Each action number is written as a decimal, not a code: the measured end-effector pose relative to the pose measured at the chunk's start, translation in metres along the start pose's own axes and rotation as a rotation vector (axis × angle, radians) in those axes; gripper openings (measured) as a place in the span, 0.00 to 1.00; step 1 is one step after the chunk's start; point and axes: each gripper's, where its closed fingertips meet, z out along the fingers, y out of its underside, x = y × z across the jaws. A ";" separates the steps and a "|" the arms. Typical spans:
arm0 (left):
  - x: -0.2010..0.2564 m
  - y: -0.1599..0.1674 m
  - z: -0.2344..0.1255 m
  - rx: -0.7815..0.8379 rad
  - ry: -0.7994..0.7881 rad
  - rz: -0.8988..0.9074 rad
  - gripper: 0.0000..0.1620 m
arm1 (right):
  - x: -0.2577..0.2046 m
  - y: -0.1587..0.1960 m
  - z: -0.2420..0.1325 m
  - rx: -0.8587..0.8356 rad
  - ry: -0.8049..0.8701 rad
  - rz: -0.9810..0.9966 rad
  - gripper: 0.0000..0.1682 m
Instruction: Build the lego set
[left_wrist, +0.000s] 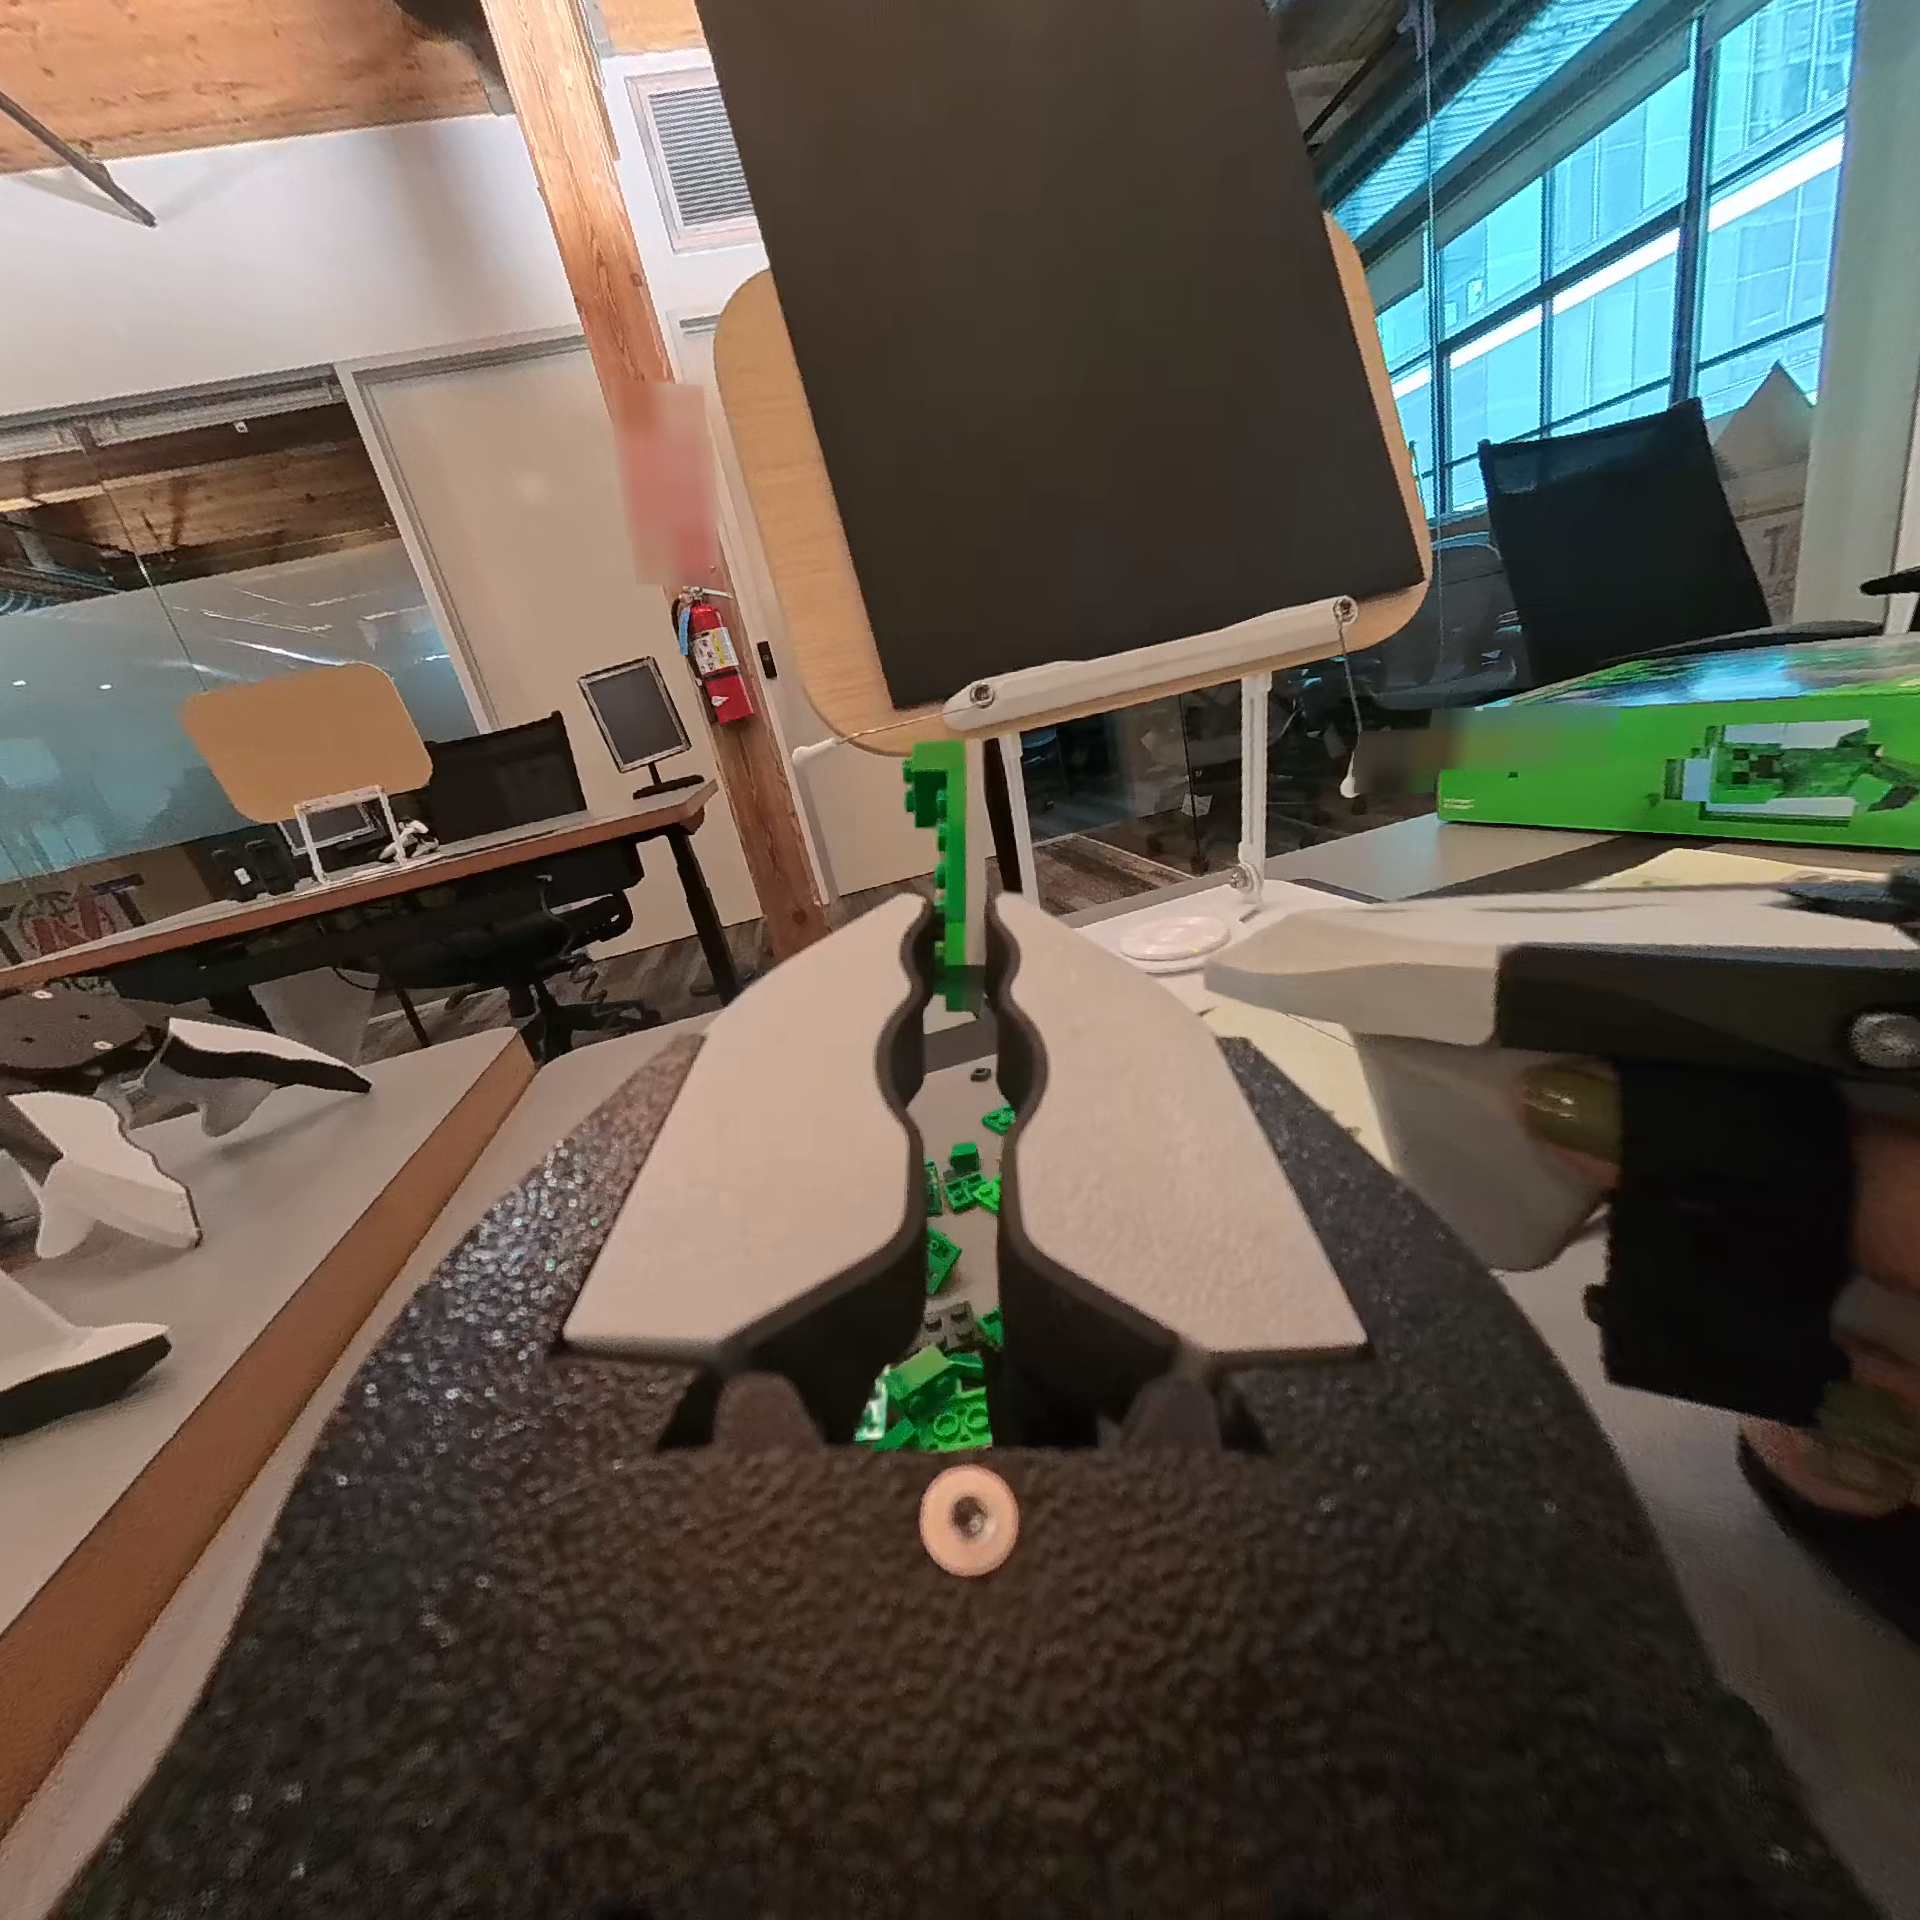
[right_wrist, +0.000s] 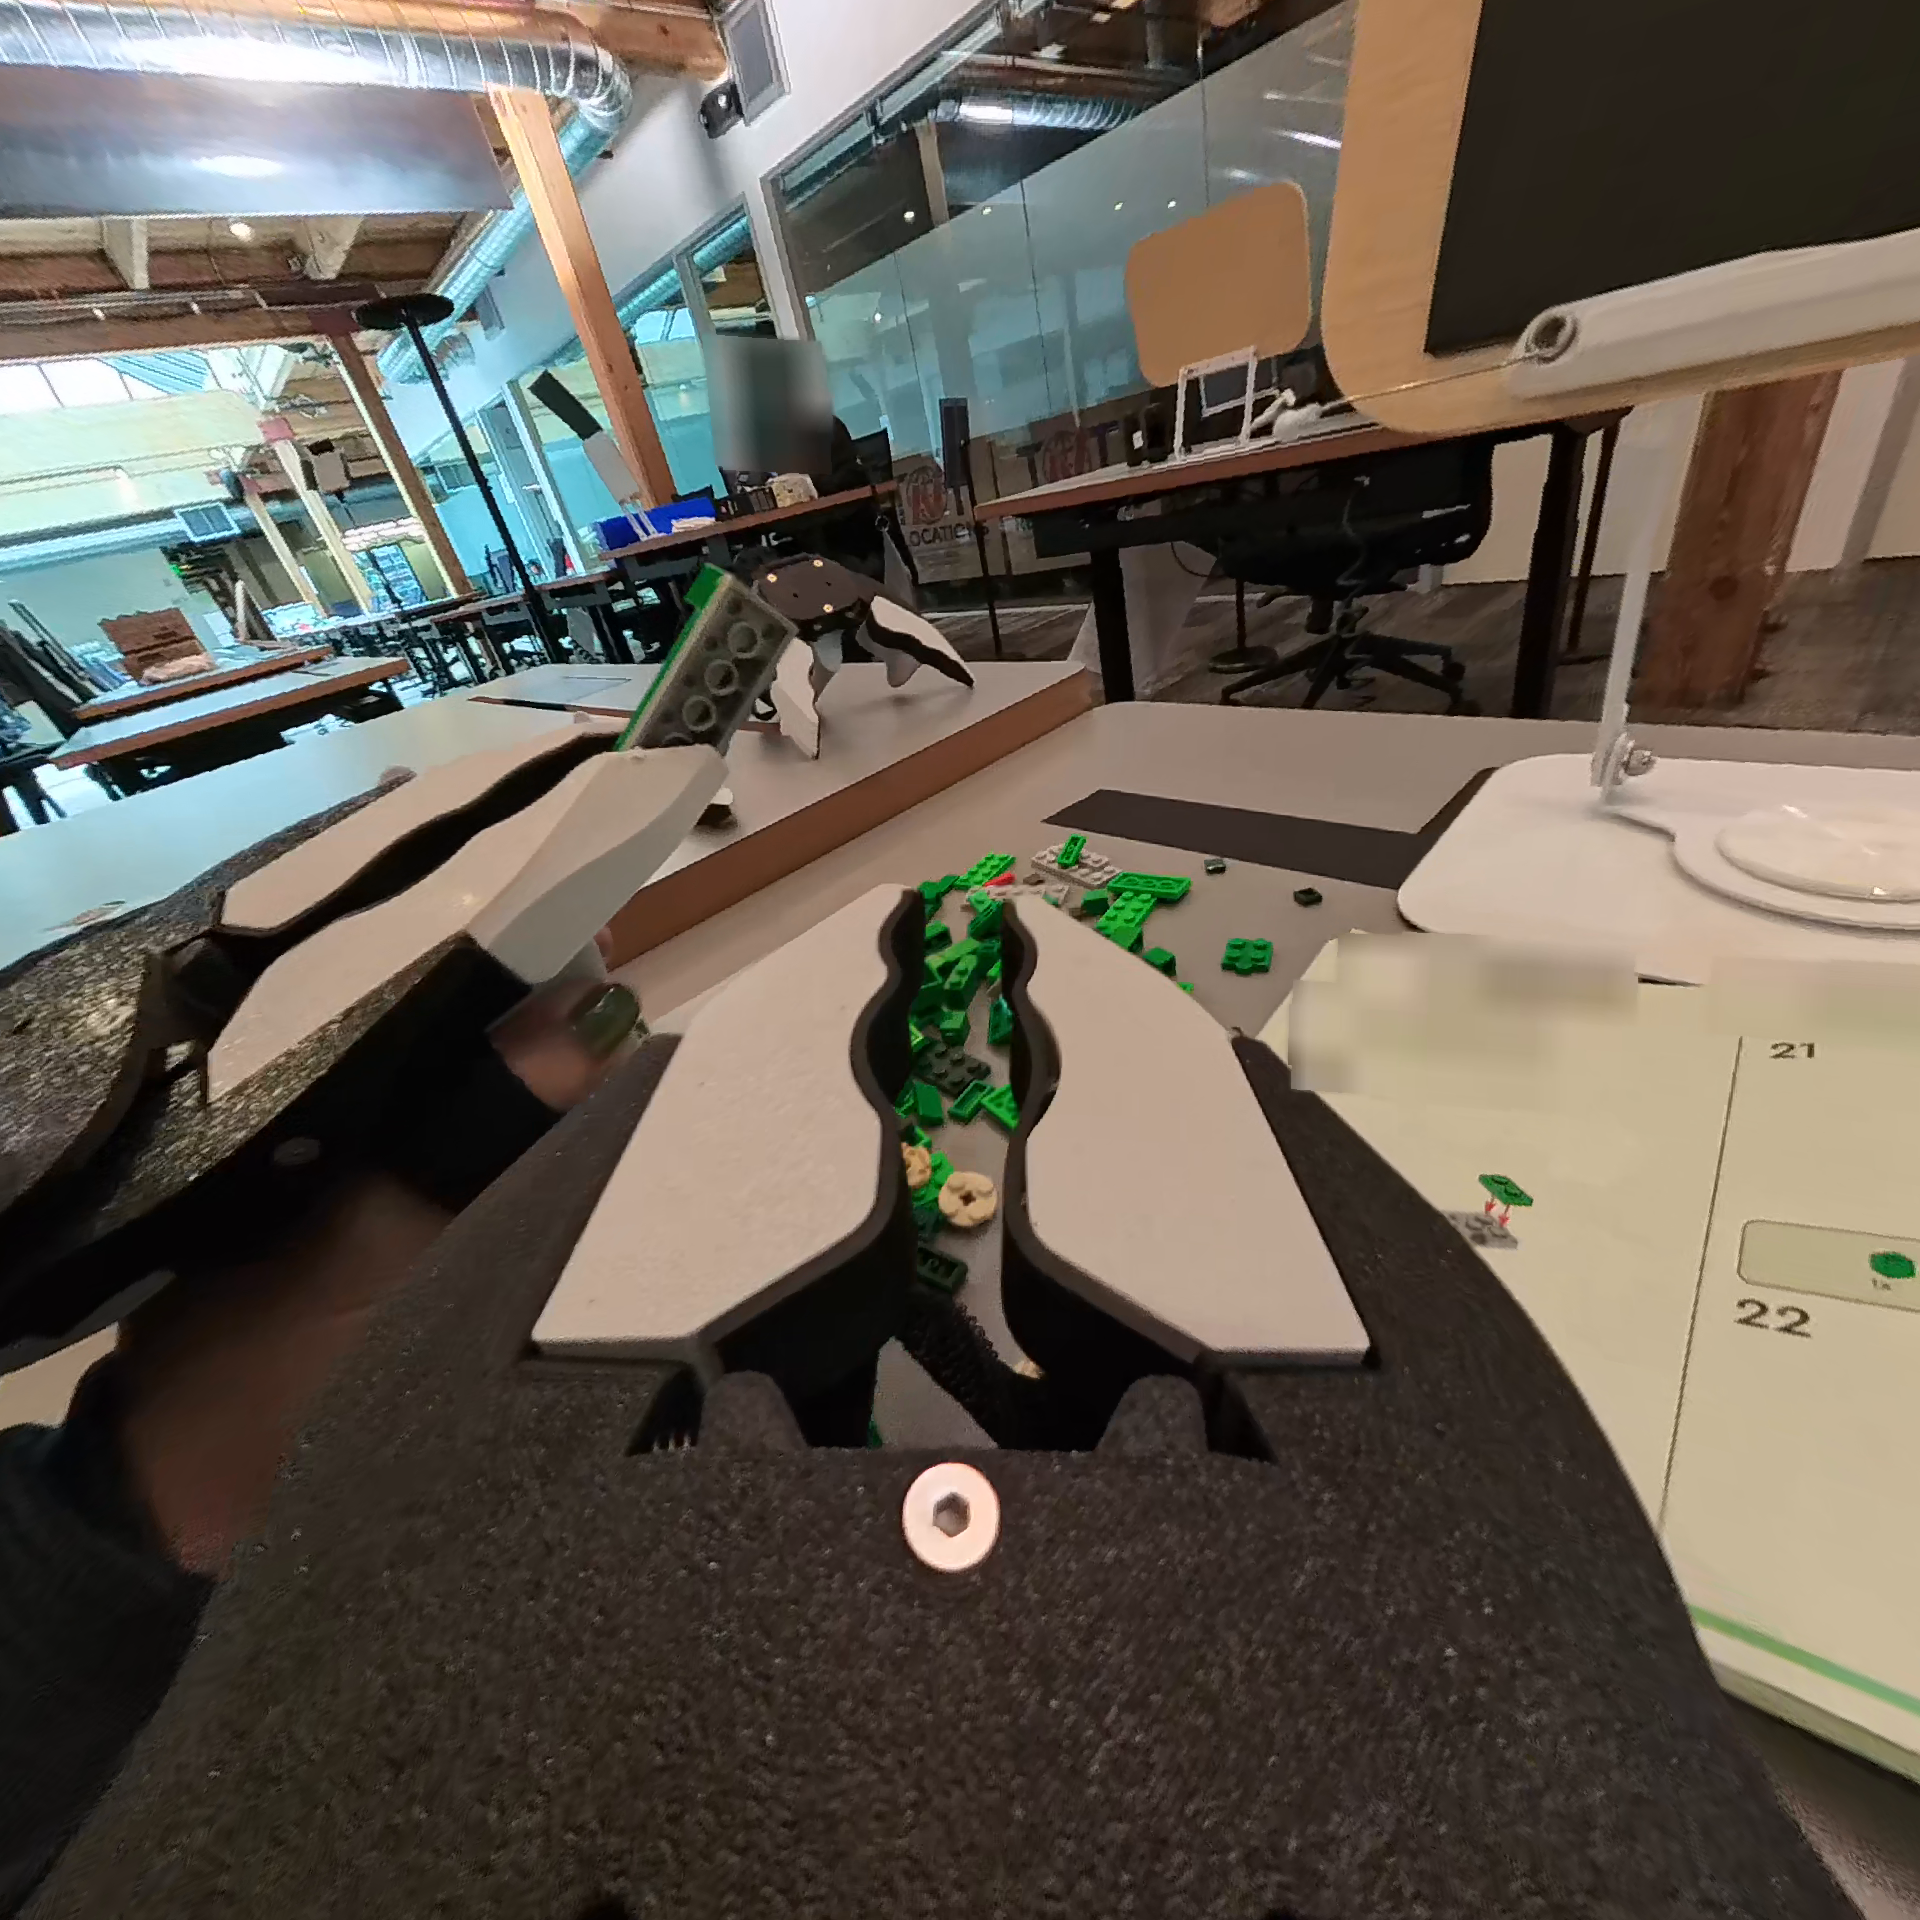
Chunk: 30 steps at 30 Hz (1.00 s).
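Note:
My left gripper (left_wrist: 961, 925) is shut on a green Lego plate assembly (left_wrist: 948, 831) and holds it upright above the table. In the right wrist view the assembly (right_wrist: 712, 675) shows its grey underside and green edge, sticking up from the left gripper (right_wrist: 665, 769). A pile of loose green, grey and tan Lego pieces (right_wrist: 966, 1039) lies on the grey table, and also shows in the left wrist view (left_wrist: 961, 1184). My right gripper (right_wrist: 963, 909) hovers over the pile, jaws a narrow gap apart with nothing between them. It shows from the side in the left wrist view (left_wrist: 1216, 977).
An open instruction booklet (right_wrist: 1558, 1299) lies right of the pile. The green set box (left_wrist: 1714, 769) stands at the back right. A white stand base (right_wrist: 1662, 862) carries a dark panel (left_wrist: 1039, 364). Spare grippers (right_wrist: 883, 644) lie on the raised surface to the left.

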 end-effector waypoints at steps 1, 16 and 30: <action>0.000 0.000 0.000 0.003 -0.001 0.000 0.05 | 0.001 0.000 0.002 0.001 0.005 -0.003 0.08; -0.003 -0.007 0.008 0.044 0.030 0.012 0.05 | 0.021 0.000 0.021 0.003 0.074 -0.043 0.07; -0.012 -0.032 0.011 0.156 0.052 -0.098 0.05 | 0.010 0.000 0.136 -0.412 -0.469 -0.405 0.09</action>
